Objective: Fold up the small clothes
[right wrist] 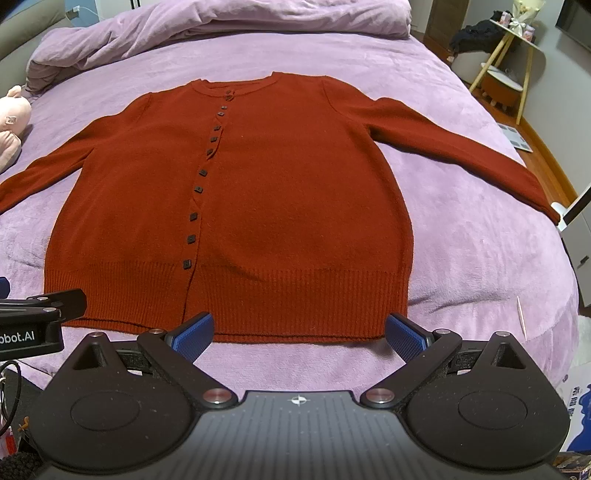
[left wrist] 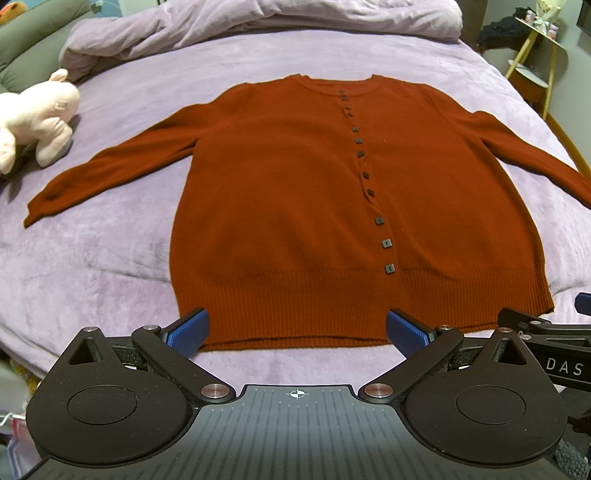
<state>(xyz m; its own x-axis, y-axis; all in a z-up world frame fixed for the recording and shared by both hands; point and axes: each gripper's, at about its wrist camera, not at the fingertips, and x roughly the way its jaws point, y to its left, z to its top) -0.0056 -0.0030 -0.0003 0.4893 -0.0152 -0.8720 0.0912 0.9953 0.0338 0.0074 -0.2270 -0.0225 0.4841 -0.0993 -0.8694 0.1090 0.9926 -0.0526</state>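
Left wrist view: the left gripper (left wrist: 297,334) has its blue-padded fingers (left wrist: 188,332) spread wide and released, holding nothing. Directly ahead of the fingertips, the rust-red cardigan (left wrist: 280,206) lies flat and face up on the purple bedspread (left wrist: 110,258), buttoned, with both sleeves spread outward. Its ribbed hem (left wrist: 295,306) sits just beyond and between the two fingers; whether the pads touch the cloth cannot be told. The column of dark square buttons (left wrist: 379,220) runs away from the fingers, right of their midline. A pink plush toy (left wrist: 37,122) rests on the bedspread well to the left of the fingers, near the left sleeve. A rumpled purple duvet (left wrist: 258,22) lies far ahead, past the collar. Part of the right gripper (left wrist: 546,332) shows just right of the right finger.

Right wrist view: the right gripper (right wrist: 299,332) is likewise released, fingers (right wrist: 406,334) wide apart and empty. The cardigan (right wrist: 295,199) lies straight ahead, hem (right wrist: 295,306) just beyond the fingertips, buttons (right wrist: 193,217) left of the midline. The left gripper's body (right wrist: 37,314) shows just left of the left finger. A side table (right wrist: 506,66) stands far ahead to the right, off the bed. No containers are seen holding anything identifiable.
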